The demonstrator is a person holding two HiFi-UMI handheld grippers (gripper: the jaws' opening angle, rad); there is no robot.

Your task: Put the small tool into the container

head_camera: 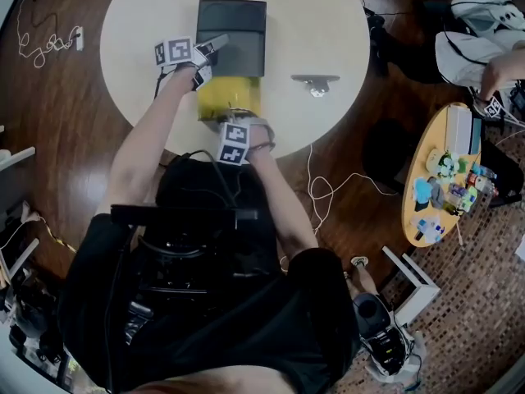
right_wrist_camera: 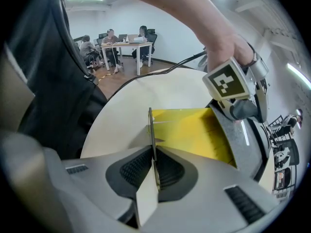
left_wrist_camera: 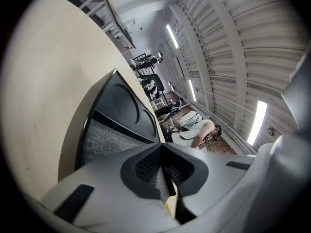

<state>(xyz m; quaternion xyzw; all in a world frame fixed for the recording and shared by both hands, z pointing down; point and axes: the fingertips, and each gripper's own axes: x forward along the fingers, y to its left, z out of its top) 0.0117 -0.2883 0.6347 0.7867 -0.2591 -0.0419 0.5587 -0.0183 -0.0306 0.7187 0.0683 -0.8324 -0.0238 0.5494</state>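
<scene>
Cream table [head_camera: 148,48]: one container [head_camera: 234,19], one small tool [head_camera: 316,83].

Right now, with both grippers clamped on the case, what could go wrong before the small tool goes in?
The right gripper pinches only the thin edge of the yellow flap, so it could slip free. Both grippers are busy, the left gripper on the dark case, while the small tool lies apart on the table; releasing either to fetch it may let the case close.
</scene>
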